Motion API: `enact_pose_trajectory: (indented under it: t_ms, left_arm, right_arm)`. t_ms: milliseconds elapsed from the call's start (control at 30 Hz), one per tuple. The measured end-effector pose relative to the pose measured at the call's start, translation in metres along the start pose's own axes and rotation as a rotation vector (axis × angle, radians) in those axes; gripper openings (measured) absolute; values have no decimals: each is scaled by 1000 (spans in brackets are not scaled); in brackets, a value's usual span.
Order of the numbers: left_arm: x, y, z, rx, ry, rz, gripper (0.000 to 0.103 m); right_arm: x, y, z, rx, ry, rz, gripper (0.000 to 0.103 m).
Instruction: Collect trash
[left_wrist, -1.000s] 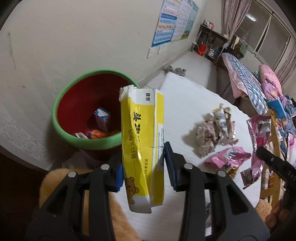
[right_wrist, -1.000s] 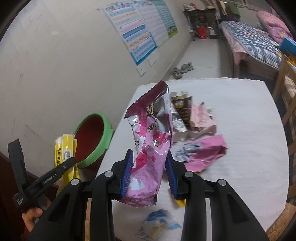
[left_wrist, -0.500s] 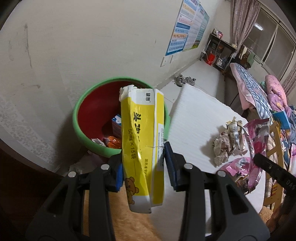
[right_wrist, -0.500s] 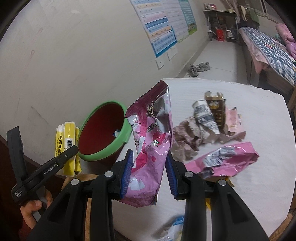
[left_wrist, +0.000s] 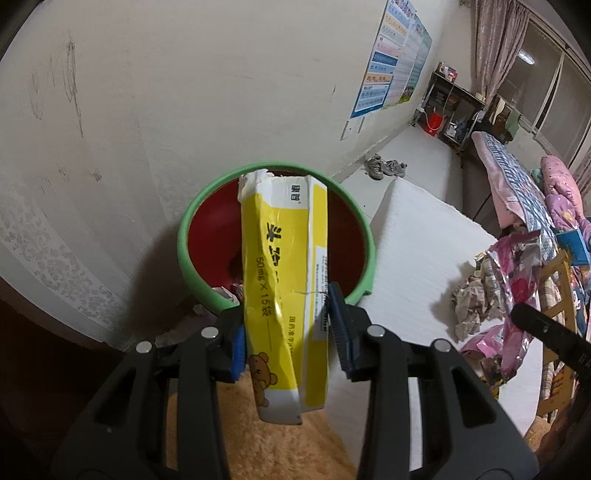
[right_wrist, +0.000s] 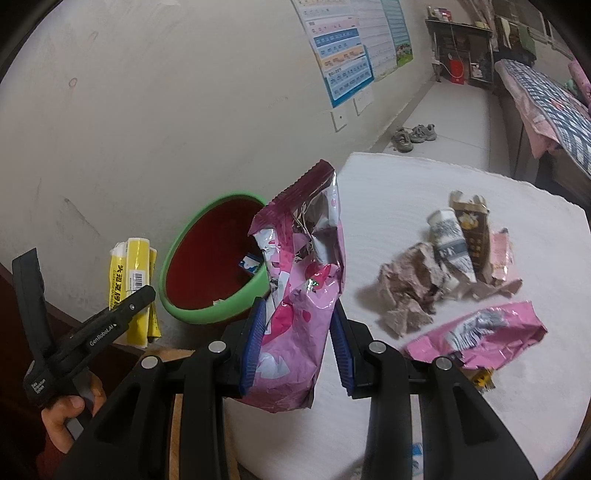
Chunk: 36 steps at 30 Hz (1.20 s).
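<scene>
Yellow packet (left_wrist: 284, 295) upright, torn end toward bin (left_wrist: 192, 236)

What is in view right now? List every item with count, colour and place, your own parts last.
Yellow packet: one, yellow and white, clamped in the left gripper, in front of the bin's opening.
Pink foil bag: one, pink and silver, clamped in the right gripper.
Bin: one, green rim, red inside, beside the table by the wall, some trash in it.
Table: one, white cover.
Crumpled paper: one wad, brownish, on the table.
Small wrappers: a cluster, white, brown, pink, behind the paper.
Flat pink wrapper: one, on the table.
Shoes: one pair, grey, on the floor.
Left gripper: black, blue pads.
Right gripper: black, blue pads.
Hand: one, holding the left gripper's handle.
</scene>
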<state>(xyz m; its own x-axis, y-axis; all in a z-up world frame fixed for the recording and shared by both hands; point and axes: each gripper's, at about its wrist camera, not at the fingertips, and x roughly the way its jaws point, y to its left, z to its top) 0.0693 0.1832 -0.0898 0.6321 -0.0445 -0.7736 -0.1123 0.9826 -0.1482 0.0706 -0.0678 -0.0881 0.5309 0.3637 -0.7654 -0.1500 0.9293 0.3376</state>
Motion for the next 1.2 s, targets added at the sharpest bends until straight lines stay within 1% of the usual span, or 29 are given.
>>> enact_pose_trajectory:
  t_ms: [367,633,1000,1067,1100,1167,1200]
  left_arm:
    - [9,16,16,-4,-4,35,37]
    - [29,21,26,-23,27,36,37]
    - [50,23,35,-25,53,38,37]
    - [52,25,37,-25,54,44,37]
    - [54,26,38,-27,54,48,38]
    - [57,29,39,-33,57,65,45]
    - [58,29,40,-34,57,68,55]
  right_arm:
    - [27,26,26,-47,12,43,34]
    - [53,47,50,-69,28,84,35]
    - [92,69,79,-108,78,103,35]
    - [97,75,83,-126,83,114,37]
    - [100,79,85,-134,90,128,40]
    - [105,85,87,-145,91,141,59]
    - [104,86,88,-148,77,141,61]
